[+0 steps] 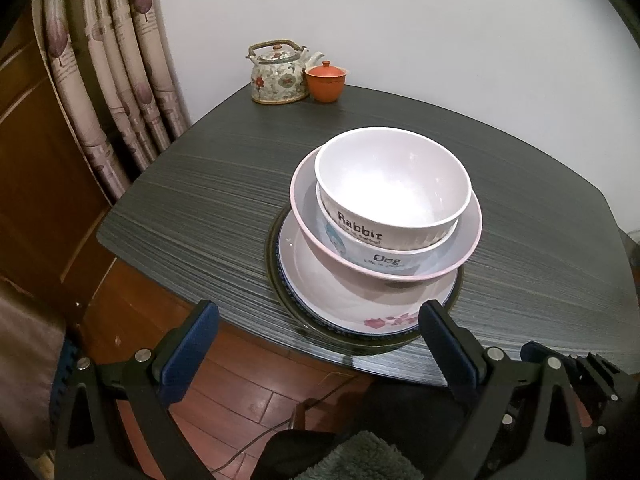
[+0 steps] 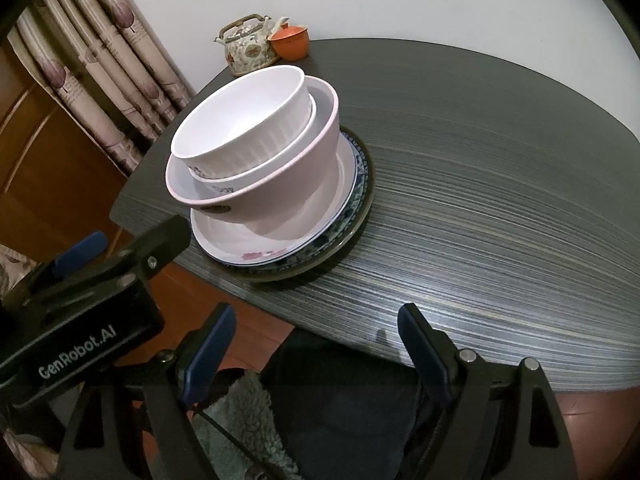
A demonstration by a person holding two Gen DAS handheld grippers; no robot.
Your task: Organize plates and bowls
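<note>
A stack stands on the dark table (image 1: pixel 200 184). A white "Rabbit" bowl (image 1: pixel 392 184) sits on top, nested in a "Dog" bowl (image 1: pixel 360 250), inside a wide pink-rimmed bowl (image 1: pixel 460 256). Under them lie a white flowered plate (image 1: pixel 340 300), a blue-patterned plate and a dark plate (image 1: pixel 276 280). The stack also shows in the right wrist view (image 2: pixel 256 148). My left gripper (image 1: pixel 320 320) is open and empty, at the near table edge before the stack. My right gripper (image 2: pixel 316 328) is open and empty, right of the stack. The left gripper body (image 2: pixel 80 308) shows beside it.
A patterned teapot (image 1: pixel 278 74) and an orange lidded cup (image 1: pixel 326 80) stand at the table's far edge by the white wall. Curtains (image 1: pixel 112 80) hang at the left. Wooden floor (image 1: pixel 248 392) and a grey fleece cloth (image 1: pixel 360 460) lie below the near edge.
</note>
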